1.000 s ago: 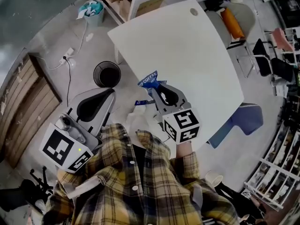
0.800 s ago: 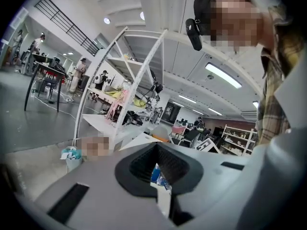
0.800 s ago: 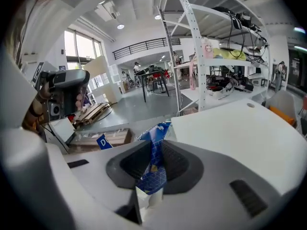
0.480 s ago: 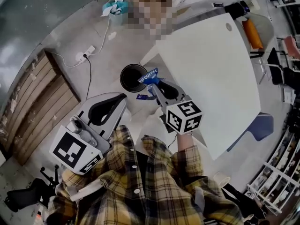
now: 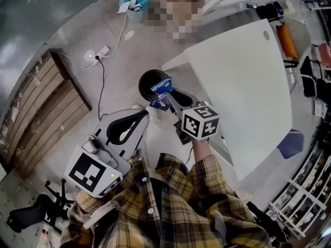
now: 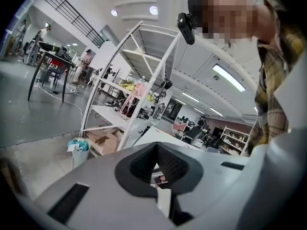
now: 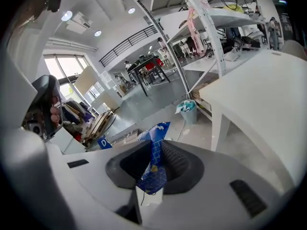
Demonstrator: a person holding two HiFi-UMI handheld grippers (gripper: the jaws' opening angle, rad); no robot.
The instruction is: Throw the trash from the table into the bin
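My right gripper (image 5: 166, 95) is shut on a blue coffee packet (image 5: 161, 87), which sticks out past the tips. In the head view the packet hangs over the near rim of the round black bin (image 5: 149, 80) on the floor, left of the white table (image 5: 243, 76). In the right gripper view the blue packet (image 7: 156, 134) is pinched between the black pads of that gripper (image 7: 154, 146). My left gripper (image 5: 145, 113) is lower left of the bin, its tips together with nothing between them. The left gripper view shows the same closed tips of my left gripper (image 6: 156, 147).
A small teal bin (image 5: 133, 3) with paper in it stands farther off by a shelf rack (image 6: 139, 80). A power strip and its cable (image 5: 97, 52) lie on the floor. Wooden pallets (image 5: 46, 112) lie at the left. The table's corner (image 5: 178, 63) is just right of the black bin.
Both grippers have swung left, away from the table and toward the black bin. The packet, earlier over the table's edge, now hangs at the bin's rim, still gripped.
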